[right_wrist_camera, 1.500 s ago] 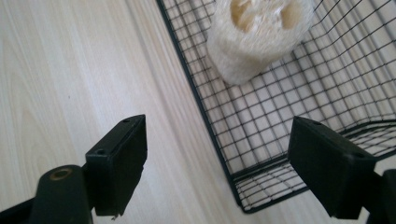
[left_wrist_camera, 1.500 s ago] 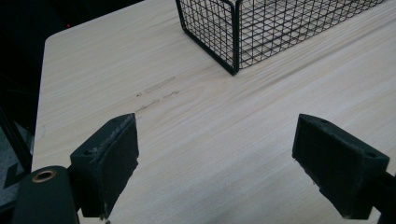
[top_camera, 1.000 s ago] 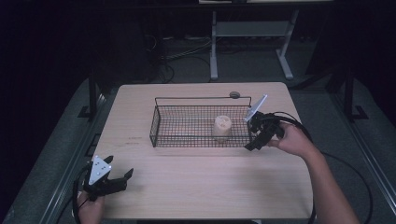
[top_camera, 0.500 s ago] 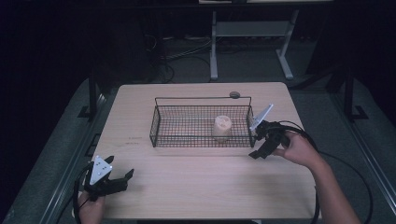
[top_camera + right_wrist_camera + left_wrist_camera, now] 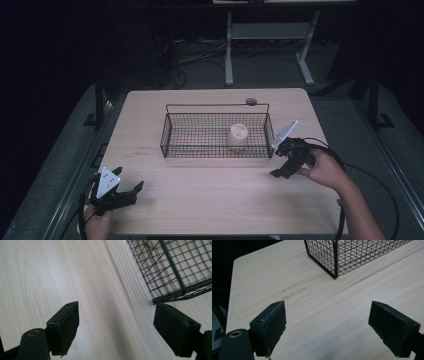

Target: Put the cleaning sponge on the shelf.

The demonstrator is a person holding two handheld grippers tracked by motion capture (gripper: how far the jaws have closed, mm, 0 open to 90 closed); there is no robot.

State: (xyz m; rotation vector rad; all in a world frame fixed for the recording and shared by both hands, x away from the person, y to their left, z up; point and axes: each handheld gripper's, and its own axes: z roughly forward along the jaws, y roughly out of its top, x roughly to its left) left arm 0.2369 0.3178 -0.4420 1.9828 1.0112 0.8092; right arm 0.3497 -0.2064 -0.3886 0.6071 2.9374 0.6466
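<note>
A black wire basket point(image 5: 172, 131) stands in the middle of the light wooden table point(image 5: 215, 200). Inside it, toward its right end, sits a pale cream cylinder-shaped object point(image 5: 237, 137). My right gripper point(image 5: 281, 171) is open just off the basket's near right corner, low over the table; its own view shows that basket corner point(image 5: 175, 270) above its right jaw, with nothing between the jaws point(image 5: 115, 327). My left gripper point(image 5: 131, 192) rests open near the table's front left corner, empty, looking toward the basket's left corner point(image 5: 329, 257).
A small dark round object point(image 5: 251, 101) lies behind the basket near the far edge. Faint marks point(image 5: 293, 288) show on the table left of the basket. Cables point(image 5: 345, 170) trail from the right gripper. A white desk frame point(image 5: 270, 35) stands beyond the table.
My right gripper has drawn back from the basket's right end toward the front and lower, down to the table beside the near right corner. The left gripper has stayed put.
</note>
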